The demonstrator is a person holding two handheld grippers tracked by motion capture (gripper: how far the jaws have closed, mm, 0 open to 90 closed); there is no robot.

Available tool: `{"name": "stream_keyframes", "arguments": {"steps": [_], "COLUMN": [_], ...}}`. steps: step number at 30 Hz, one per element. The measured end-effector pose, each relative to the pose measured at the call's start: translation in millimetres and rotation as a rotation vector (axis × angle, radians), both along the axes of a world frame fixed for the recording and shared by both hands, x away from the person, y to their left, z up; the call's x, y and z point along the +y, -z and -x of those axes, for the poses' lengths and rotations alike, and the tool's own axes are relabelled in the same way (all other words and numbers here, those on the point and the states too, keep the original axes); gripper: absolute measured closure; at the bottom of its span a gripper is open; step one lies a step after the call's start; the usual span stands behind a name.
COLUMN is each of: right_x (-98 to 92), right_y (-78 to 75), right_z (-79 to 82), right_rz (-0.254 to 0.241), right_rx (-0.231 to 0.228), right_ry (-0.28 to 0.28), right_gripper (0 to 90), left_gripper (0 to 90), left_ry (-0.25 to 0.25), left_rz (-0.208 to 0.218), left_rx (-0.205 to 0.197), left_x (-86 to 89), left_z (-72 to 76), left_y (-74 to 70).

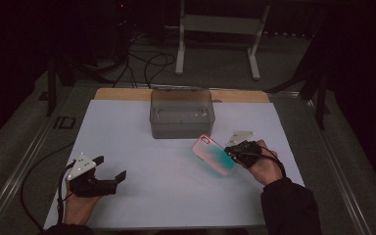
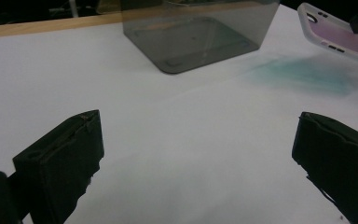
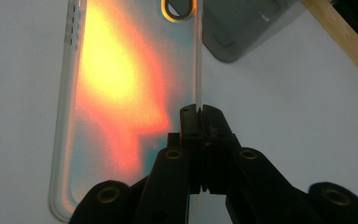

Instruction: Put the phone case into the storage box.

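Gripping the phone case [image 1: 214,154] by one long edge, the right gripper [image 1: 237,149] holds it tilted above the white sheet [image 1: 142,147], with a teal tint cast on the paper beneath. In the right gripper view the jaws are pressed together on the case's thin side wall [image 3: 198,70], low on its length; the camera cutout [image 3: 179,9] points away from the hand, toward the box.

The case's long axis runs from the right hand up and to the left, aimed roughly at the near right corner of the smoked translucent box [image 1: 181,113]. That box stands just beyond the case, at the middle rear of the sheet. If the box is the destination, the right hand is the nearer one.

The left gripper [image 1: 110,171] rests low at the front left, well apart from both items. Its jaws stand wide apart and hold nothing.
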State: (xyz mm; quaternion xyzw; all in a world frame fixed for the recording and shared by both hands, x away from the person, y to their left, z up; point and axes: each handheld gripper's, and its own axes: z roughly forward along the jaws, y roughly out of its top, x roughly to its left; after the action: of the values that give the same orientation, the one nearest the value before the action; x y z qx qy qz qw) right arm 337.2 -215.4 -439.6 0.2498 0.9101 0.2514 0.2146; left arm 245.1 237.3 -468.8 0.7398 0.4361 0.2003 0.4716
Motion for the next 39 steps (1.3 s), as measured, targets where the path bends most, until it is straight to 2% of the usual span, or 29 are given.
{"name": "stream_keyframes", "arguments": {"steps": [11,15,22,25,39], "right_x": [13.9,23.8,34.3,38.0,54.2], "right_y": [-9.4,-14.8,-19.3,-20.2,-21.7], "right_z": [7.1,10.9,15.9,17.3,25.8], "right_rz": [0.003,-0.006,0.004,-0.009,-0.009], "right_rx": [-0.056,-0.090,-0.110,-0.121,-0.149], "right_ry": [-0.059,-0.089,-0.123,-0.133,-0.183], "right_gripper": [89.0,89.0,89.0,89.0,89.0], "left_gripper": [2.9,3.7,4.3,4.2,5.2], "left_ry": [0.036,0.052,0.083,0.096,0.183], "left_rz": [0.011,0.017,0.028,0.030,0.056], "left_rx": [0.007,0.013,0.030,0.033,0.063], "left_x": [-12.4,-17.4,-27.5,-33.5,-68.6], "left_z": [-9.7,-14.8,-23.4,-26.5,-40.5], "left_y": [-5.9,-9.7,-14.1,-16.8,-27.3]}}
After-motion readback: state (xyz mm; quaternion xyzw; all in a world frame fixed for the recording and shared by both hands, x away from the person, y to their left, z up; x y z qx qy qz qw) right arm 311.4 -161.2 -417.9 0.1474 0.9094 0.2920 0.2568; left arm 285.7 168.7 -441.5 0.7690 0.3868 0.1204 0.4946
